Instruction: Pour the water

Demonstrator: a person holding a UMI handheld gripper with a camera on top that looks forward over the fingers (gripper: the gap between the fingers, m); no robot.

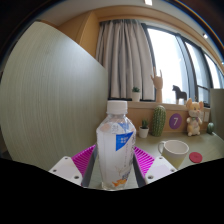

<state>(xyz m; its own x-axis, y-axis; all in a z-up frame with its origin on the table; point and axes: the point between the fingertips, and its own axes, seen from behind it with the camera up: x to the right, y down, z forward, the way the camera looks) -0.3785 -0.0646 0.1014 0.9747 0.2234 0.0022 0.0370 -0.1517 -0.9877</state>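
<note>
Bottle (116,146): clear plastic, capped, water-filled; likely heavy, slick, squashable. Clamped mid-body, at the label, between both pads of tongs (115,172). Mug (174,153) near, on table (200,163).

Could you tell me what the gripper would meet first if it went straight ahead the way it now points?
The gripper would meet the water bottle first: it already stands between the pink pads. Whether both fingers press on it is unclear.
</note>
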